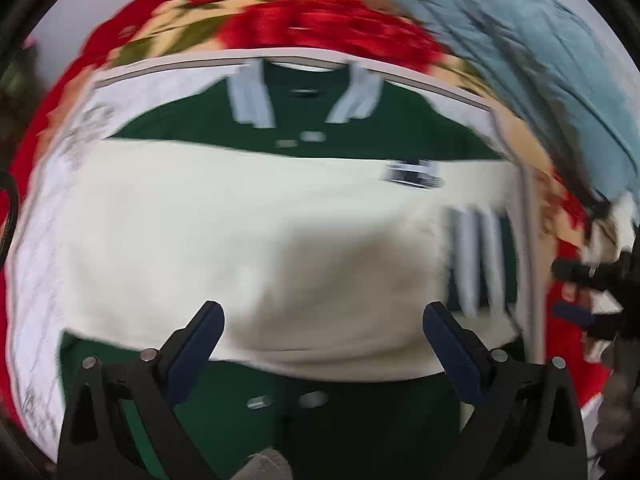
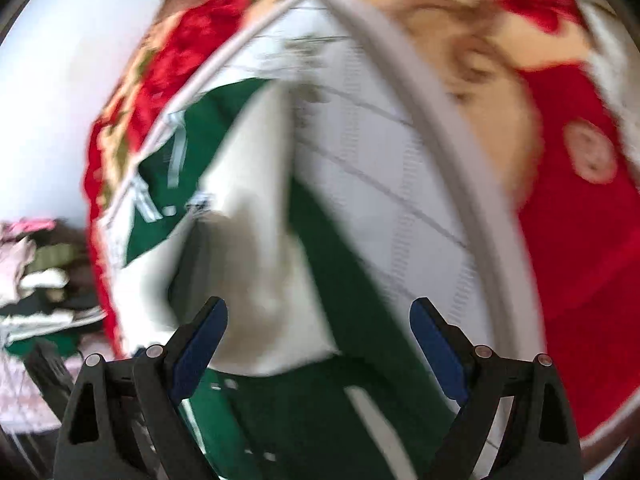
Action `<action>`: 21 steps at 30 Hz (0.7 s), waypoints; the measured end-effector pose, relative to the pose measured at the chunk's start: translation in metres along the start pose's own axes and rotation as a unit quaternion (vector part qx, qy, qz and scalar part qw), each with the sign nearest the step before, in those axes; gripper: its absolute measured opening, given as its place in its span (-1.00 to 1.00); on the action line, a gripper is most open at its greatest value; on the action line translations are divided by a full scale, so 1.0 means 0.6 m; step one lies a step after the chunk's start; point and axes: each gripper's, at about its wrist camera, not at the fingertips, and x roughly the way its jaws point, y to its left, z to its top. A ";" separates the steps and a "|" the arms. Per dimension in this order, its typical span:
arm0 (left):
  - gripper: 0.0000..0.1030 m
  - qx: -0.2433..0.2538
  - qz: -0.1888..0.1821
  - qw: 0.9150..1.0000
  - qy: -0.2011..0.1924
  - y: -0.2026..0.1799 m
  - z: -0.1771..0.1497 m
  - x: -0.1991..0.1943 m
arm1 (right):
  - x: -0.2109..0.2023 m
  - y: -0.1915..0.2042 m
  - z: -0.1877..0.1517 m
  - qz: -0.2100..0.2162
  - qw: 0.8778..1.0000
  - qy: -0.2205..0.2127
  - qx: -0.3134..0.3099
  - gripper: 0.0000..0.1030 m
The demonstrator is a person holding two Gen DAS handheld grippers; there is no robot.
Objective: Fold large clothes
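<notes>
Green-and-cream jacket [image 1: 248,216] flat, partly folded

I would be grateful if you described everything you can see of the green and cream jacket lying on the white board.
The jacket is soft knit-looking fabric: dark green shoulders and hem, a broad cream chest panel, pale grey collar strips and a small dark badge. A sleeve with pale stripes lies folded inward on one side. It lies flat, front up, collar away from the camera, on the white board, which rests on a red floral blanket. Both hand-held grippers, left and right, are open and hold nothing.
</notes>
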 end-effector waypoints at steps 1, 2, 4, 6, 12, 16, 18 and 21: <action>0.97 -0.012 0.015 1.000 0.000 0.020 -0.004 -0.005 | 0.012 0.018 0.010 -0.005 1.000 0.005 -0.013 0.82; 0.97 -0.025 0.029 0.999 -0.003 0.042 -0.006 -0.008 | 0.026 0.042 0.017 -0.027 0.999 0.009 -0.023 0.82; 0.97 -0.035 0.070 0.997 -0.007 0.073 -0.011 -0.008 | 0.040 0.058 0.023 -0.079 0.996 0.018 -0.038 0.71; 0.97 -0.030 0.129 0.991 -0.007 0.104 -0.017 0.003 | 0.048 0.060 0.011 -0.097 0.994 0.023 -0.052 0.47; 0.97 -0.072 0.235 0.968 0.045 0.219 -0.061 0.036 | 0.038 0.012 -0.025 -0.145 0.985 0.052 -0.080 0.33; 0.98 -0.091 0.261 0.958 0.072 0.267 -0.091 0.040 | 0.044 -0.003 -0.070 -0.185 0.968 0.098 -0.141 0.33; 0.98 -0.093 0.267 0.956 0.078 0.280 -0.097 0.042 | 0.062 -0.002 -0.088 -0.199 0.958 0.116 -0.173 0.33; 0.98 -0.100 0.280 0.952 0.074 0.299 -0.089 0.049 | 0.102 0.016 -0.093 -0.202 0.948 0.113 -0.217 0.33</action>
